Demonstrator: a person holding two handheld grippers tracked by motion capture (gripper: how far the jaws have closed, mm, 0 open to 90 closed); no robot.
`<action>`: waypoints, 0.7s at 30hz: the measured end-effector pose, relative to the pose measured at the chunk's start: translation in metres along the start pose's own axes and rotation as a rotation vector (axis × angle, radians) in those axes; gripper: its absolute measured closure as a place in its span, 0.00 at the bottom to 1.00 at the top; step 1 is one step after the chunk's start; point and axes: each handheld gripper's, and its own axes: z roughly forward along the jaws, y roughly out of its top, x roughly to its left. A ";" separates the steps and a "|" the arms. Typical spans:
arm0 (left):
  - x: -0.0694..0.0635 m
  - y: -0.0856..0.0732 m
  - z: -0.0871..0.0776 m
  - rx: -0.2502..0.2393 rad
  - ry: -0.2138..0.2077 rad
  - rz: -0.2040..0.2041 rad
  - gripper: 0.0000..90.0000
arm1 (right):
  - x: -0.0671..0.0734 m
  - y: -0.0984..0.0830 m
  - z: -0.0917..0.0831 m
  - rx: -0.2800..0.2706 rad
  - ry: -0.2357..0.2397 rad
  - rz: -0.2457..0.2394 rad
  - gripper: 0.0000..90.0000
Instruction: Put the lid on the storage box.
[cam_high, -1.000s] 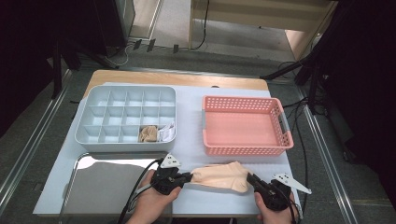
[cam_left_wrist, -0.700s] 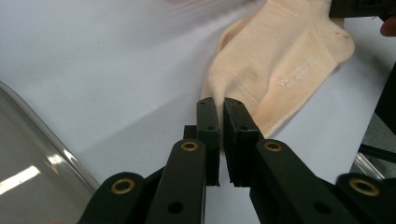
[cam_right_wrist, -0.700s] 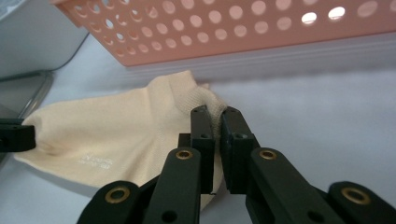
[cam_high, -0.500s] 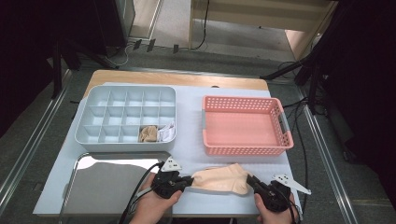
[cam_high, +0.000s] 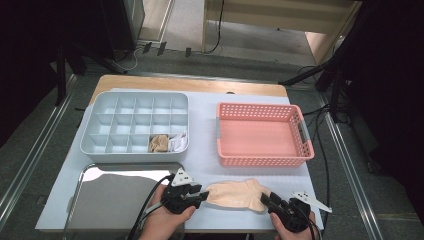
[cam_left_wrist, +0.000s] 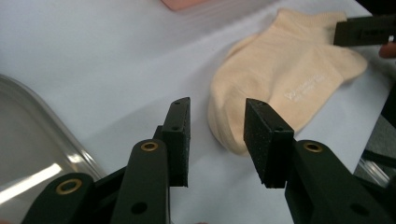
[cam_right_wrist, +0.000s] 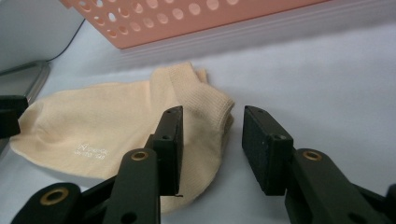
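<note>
Two grippers sit at the bottom edge of the high view, one at each end of a cream sock (cam_high: 235, 194) that lies flat on the white table cover (cam_high: 202, 150), below the pink basket (cam_high: 263, 135) and right of the steel tray (cam_high: 80, 200). The left gripper (cam_high: 199, 192) is at lower centre, its tips at the sock's left end; the right gripper (cam_high: 269, 200) is at lower right, at the sock's other end. In the left gripper view the sock (cam_left_wrist: 285, 88) stretches from the centre to the upper right, and its toe lies in the gap between the two black pads without either pad pressing it: these jaws have just been opening and now stand apart, the cloth loose between them. In the right gripper view the ribbed cuff of the sock (cam_right_wrist: 140, 126) lies in the gap at centre frame, again untouched by the pads; these jaws too have just been opening and grip nothing. Small white lettering is printed on the sock's sole, seen right of centre in the left gripper view and at lower left in the right gripper view; it is too small and soft to read. At upper left of the high view a grey divided organiser (cam_high: 136, 125) holds a rolled tan item (cam_high: 159, 143) and a white one (cam_high: 178, 142) in neighbouring compartments of its bottom row.
</note>
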 end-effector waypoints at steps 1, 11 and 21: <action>-0.001 0.000 -0.001 -0.020 -0.008 0.004 0.68 | 0.001 0.000 0.000 0.002 -0.001 -0.009 0.70; -0.039 0.007 0.020 -0.026 -0.053 0.129 0.85 | 0.013 0.002 -0.003 -0.007 0.029 -0.047 0.93; -0.047 0.010 0.051 0.080 0.012 0.134 0.89 | 0.041 0.013 -0.019 -0.100 0.145 -0.103 0.93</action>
